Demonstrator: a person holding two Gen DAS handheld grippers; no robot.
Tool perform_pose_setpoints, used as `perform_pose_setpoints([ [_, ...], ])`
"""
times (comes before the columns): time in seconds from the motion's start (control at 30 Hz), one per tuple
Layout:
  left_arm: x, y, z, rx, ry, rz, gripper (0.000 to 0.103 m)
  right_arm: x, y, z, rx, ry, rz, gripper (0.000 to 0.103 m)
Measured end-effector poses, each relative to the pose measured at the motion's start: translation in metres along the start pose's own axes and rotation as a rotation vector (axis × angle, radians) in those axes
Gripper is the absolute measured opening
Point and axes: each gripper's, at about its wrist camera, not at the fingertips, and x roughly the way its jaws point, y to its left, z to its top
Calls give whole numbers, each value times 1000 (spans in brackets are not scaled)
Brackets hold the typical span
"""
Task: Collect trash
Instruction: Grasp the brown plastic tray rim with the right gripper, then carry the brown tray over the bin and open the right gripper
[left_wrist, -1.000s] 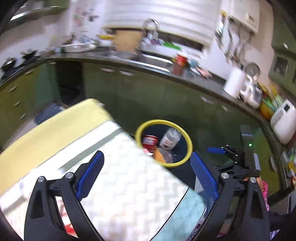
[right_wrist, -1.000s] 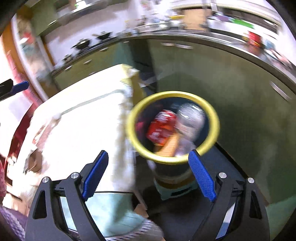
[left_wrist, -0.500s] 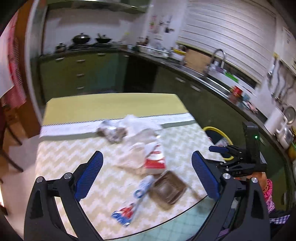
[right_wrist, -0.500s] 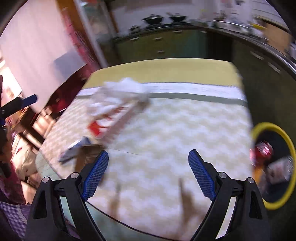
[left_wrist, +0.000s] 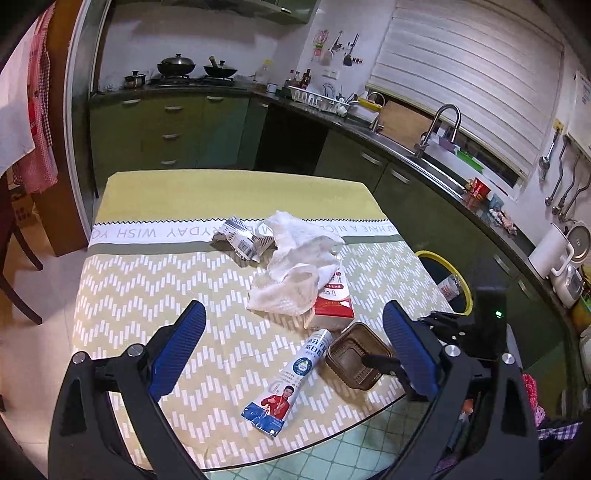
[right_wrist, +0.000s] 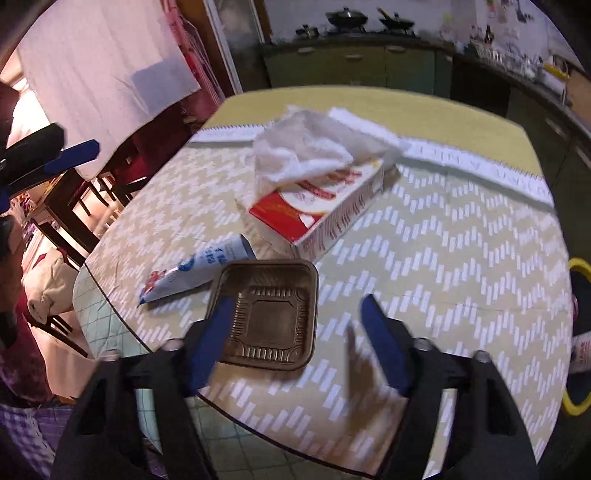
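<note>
Trash lies on the zigzag tablecloth (left_wrist: 155, 295): a crumpled foil wrapper (left_wrist: 240, 242), a white tissue (left_wrist: 299, 266) draped over a red-and-white carton (left_wrist: 332, 304), a blue-and-white tube (left_wrist: 291, 380) and a brown plastic tray (left_wrist: 351, 358). My left gripper (left_wrist: 295, 350) hangs open above the tube, holding nothing. My right gripper (right_wrist: 297, 306) hovers over the brown tray (right_wrist: 269, 317) with its jaws closing. Its left finger overlaps the tray's left edge, the right finger stands clear of it, and no pad presses on it. The yellow-rimmed bin (left_wrist: 448, 266) stands past the table's right side.
The bin (right_wrist: 580, 266) holds a bottle and other trash. Green kitchen cabinets (left_wrist: 177, 133), a sink and a counter run behind the table. Dark wooden chairs (right_wrist: 85, 192) stand at the table's left. The table's near edge (right_wrist: 258, 424) curves just under my right gripper.
Both views swung from the yellow-rimmed bin round to the table. My right gripper came in over the brown tray and its jaws narrowed. The left gripper stayed open and settled above the tube.
</note>
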Motion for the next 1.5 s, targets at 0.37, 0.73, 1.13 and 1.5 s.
perform_pose_setpoints([
  [0.37,8,2,-5,2,23,-3,92,23,-5,5,35,44,-22,20],
  [0.73,13,-1,-6,18,40,-9,92,4,-13,0,48,24,0,5],
  [1.13,18,-17,-5,58,56,-23,92,-121,-124,-26,311,-196,-213,5],
  [1.5,23,-38,-3,114,79,-29,92,-134,-289,-51,578,-163,-534,5],
])
